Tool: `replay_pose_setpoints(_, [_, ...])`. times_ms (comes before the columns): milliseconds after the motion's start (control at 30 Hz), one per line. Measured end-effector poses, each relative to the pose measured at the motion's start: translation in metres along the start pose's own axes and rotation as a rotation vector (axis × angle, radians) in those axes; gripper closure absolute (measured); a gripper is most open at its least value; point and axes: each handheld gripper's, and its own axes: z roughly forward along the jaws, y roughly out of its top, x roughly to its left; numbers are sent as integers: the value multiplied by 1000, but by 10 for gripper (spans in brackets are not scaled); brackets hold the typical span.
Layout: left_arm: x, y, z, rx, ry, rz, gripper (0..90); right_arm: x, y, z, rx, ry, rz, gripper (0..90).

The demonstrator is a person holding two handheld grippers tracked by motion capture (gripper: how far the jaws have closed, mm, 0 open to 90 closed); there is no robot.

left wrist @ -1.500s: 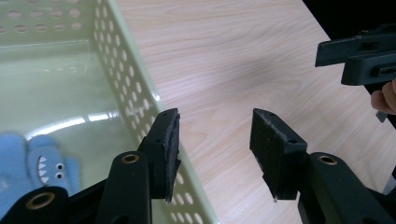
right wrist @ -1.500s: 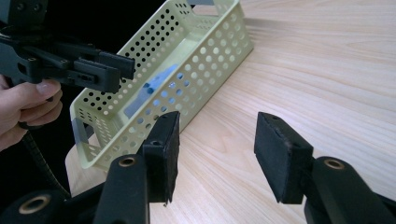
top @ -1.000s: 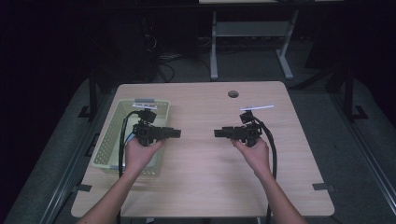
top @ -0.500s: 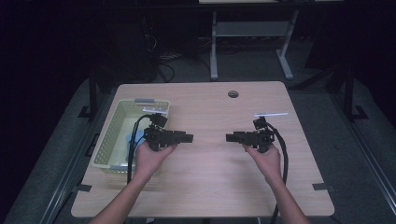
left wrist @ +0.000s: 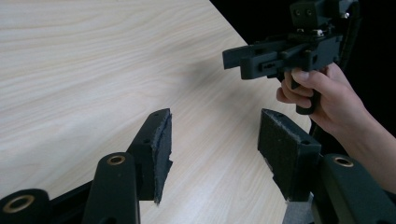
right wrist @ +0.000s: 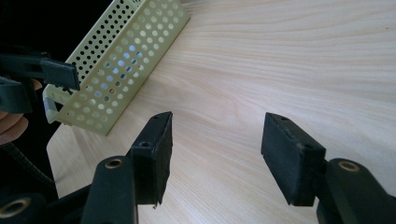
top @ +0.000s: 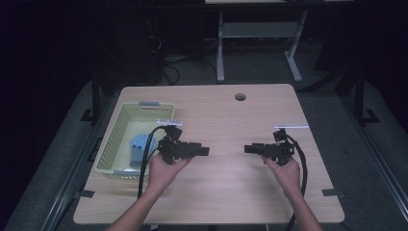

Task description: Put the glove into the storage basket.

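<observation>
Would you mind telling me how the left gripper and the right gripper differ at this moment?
The left gripper is held beside the yellow basket, while the right gripper sits over bare table near the right edge. The left gripper points rightward across the table; the right gripper points leftward, so they face each other. Both are black, held above the wood, with jaws open and nothing between them.

A pale wooden tabletop (top: 226, 192) is being shown lying beneath the left tongs (top: 206, 151) and the right tongs (top: 247, 148). A round hole (top: 240, 96) is being shown in it, well beyond both. Farther beyond, a grey metal stand (top: 220, 48) and dark cables (top: 168, 62) are being shown on the floor (top: 260, 67).
</observation>
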Motion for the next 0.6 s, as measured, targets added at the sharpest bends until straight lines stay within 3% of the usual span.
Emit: replay_pose_setpoints(600, [-4, -28, 17, 16, -52, 17, 398, -17, -22, -14, 12, -10, 32, 405])
